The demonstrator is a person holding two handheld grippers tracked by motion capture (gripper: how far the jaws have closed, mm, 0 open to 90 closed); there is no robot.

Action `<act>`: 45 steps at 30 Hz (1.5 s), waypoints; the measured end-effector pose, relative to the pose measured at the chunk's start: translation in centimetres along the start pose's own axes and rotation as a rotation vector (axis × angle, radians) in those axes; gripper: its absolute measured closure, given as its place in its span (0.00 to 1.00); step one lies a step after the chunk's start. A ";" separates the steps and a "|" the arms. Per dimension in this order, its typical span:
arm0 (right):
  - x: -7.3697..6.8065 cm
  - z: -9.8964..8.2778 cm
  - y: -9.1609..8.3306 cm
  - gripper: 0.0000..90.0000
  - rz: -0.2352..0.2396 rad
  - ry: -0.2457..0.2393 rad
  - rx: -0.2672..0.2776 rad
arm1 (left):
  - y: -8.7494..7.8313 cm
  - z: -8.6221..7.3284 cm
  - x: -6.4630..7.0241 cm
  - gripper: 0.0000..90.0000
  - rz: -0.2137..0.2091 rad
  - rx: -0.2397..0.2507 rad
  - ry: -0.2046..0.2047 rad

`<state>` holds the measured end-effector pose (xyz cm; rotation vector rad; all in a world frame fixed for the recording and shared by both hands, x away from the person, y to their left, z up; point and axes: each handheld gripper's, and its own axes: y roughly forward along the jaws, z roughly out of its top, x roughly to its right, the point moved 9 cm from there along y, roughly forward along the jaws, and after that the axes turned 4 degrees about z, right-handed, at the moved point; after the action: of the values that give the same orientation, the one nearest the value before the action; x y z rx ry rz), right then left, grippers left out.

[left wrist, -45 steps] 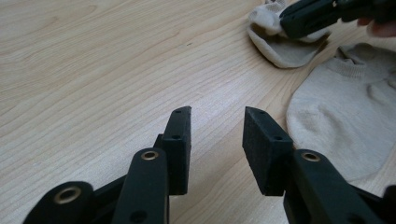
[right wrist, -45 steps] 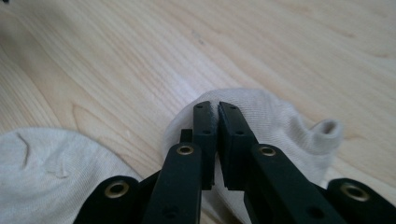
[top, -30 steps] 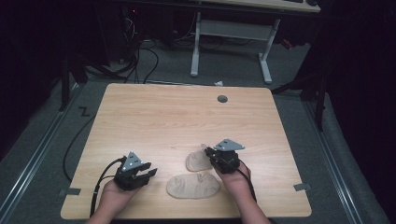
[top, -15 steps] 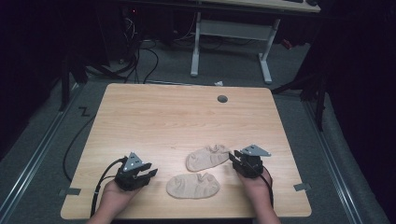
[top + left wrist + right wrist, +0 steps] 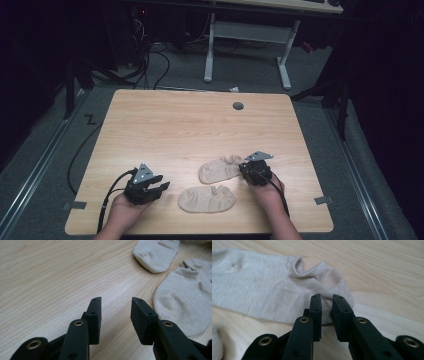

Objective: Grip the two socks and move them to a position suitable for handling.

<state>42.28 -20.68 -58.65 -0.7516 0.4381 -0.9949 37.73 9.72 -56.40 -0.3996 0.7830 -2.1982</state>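
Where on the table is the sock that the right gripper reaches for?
In the high view the farther sock lies near the table's front edge, right of centre, just beyond the nearer sock, its heel at the right gripper.

A light wooden table (image 5: 190,125) with rounded corners carries a small grey round cap (image 5: 238,105) near its far edge. Grey carpet (image 5: 60,150) lies around it, with a strip of grey tape (image 5: 74,205) at the near left and another (image 5: 320,200) at the near right. Beyond stands a white desk frame (image 5: 247,35), with black cables (image 5: 145,60) on the floor to its left.

Socks: two (image 5: 220,169) (image 5: 207,199); tools: two (image 5: 161,186) (image 5: 243,168); table: one (image 5: 190,125).
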 end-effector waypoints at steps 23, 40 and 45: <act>-5.2 0.6 0.8 0.88 0.058 -0.025 0.025 | 0.9 0.5 0.3 0.62 0.008 0.003 0.023; -2.3 1.2 -1.4 0.75 0.074 0.020 0.156 | 4.9 3.2 2.6 0.53 0.051 0.022 0.061; -3.2 1.6 1.2 0.73 0.093 -0.003 0.086 | 6.1 2.4 1.9 0.58 0.076 -0.043 0.022</act>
<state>42.44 -16.96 -58.50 -0.6495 0.4213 -0.9195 41.03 4.05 -58.47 -0.3619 0.8453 -2.1217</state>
